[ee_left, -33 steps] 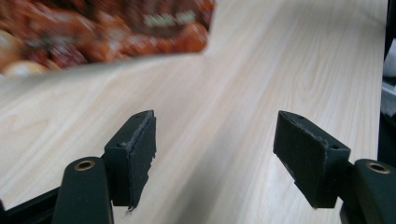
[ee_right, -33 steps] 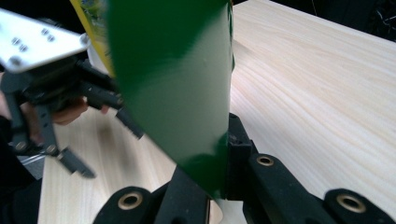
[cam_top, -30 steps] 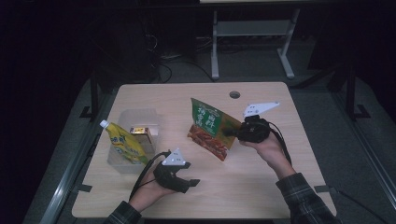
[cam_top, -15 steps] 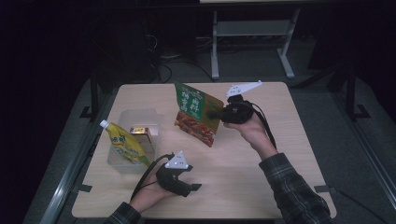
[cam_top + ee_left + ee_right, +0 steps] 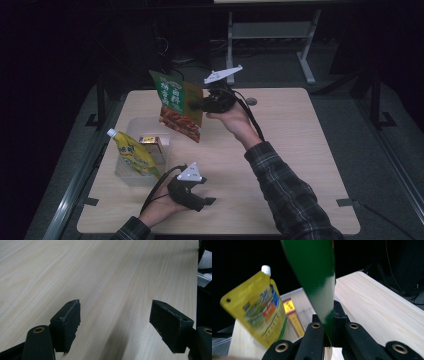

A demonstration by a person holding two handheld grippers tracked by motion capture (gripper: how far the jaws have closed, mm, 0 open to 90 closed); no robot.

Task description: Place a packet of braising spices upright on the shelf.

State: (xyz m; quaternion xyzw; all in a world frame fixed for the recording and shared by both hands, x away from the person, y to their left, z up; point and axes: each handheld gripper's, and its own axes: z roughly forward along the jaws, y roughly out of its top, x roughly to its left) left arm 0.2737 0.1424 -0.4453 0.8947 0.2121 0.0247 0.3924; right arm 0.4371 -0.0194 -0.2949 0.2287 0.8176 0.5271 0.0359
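Observation:
My right gripper [image 5: 194, 105] is shut on the edge of a green snack bag [image 5: 177, 105] and holds it in the air above the right side of a clear plastic bin [image 5: 131, 172]. In the right gripper view the green bag [image 5: 317, 277] is pinched between the two jaws. A yellow spouted pouch [image 5: 131, 155] and a small yellow-and-red box [image 5: 151, 142] sit in the bin. My left gripper [image 5: 207, 202] rests open on the table near the front edge, its jaws wide apart over bare wood [image 5: 115, 315].
The light wooden table [image 5: 300, 150] has a small round hole cover [image 5: 251, 101] at the back. A metal rack frame [image 5: 270, 30] stands on the floor behind the table. Dark floor surrounds the table.
My right gripper has carried the green bag up and to the left, from the table's middle to above the bin. The left gripper has stayed in place.

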